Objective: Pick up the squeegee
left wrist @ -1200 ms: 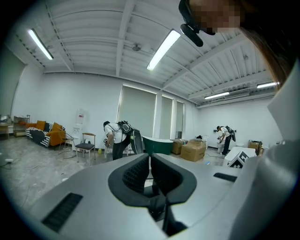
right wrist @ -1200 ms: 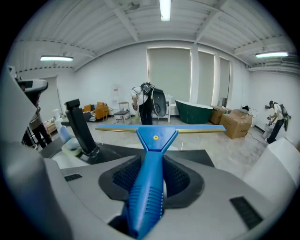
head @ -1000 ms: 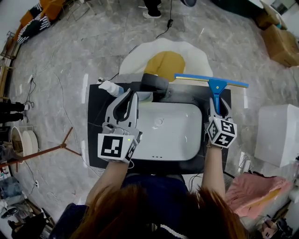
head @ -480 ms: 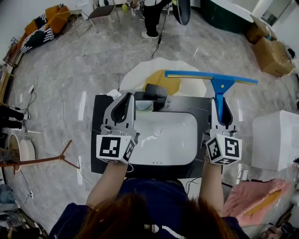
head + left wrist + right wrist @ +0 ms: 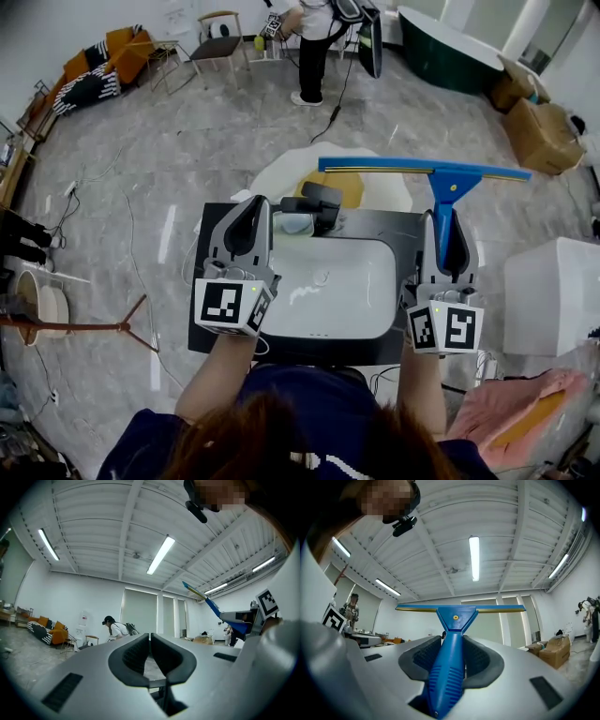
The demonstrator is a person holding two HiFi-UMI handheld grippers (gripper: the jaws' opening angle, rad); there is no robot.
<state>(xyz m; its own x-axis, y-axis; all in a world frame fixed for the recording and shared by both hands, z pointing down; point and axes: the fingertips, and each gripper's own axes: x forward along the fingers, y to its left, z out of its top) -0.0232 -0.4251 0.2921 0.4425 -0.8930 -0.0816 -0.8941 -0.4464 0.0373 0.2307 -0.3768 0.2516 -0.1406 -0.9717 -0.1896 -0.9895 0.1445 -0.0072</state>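
The blue squeegee [image 5: 441, 183] has a long blade held crosswise and a ribbed handle [image 5: 449, 667]. My right gripper [image 5: 442, 234] is shut on that handle and holds it lifted in front of me, above the right end of the white sink [image 5: 370, 314]; its blade [image 5: 459, 608] stands level before the ceiling. My left gripper [image 5: 248, 223] hovers over the sink's left edge, shut with nothing between its pads [image 5: 151, 645]. From the left gripper view the squeegee [image 5: 211, 605] shows at the right.
A black counter [image 5: 220, 328] frames the sink, with a dark faucet [image 5: 314, 202] at its far edge. Beyond lies a white and yellow egg-shaped rug [image 5: 281, 169]. A person [image 5: 309, 37] stands further back. Cardboard boxes [image 5: 539, 127] and a white box [image 5: 553, 295] sit at the right.
Both grippers have risen and now point level. The right one lifted the squeegee higher and tilted it up, so its blade sits further from the sink.
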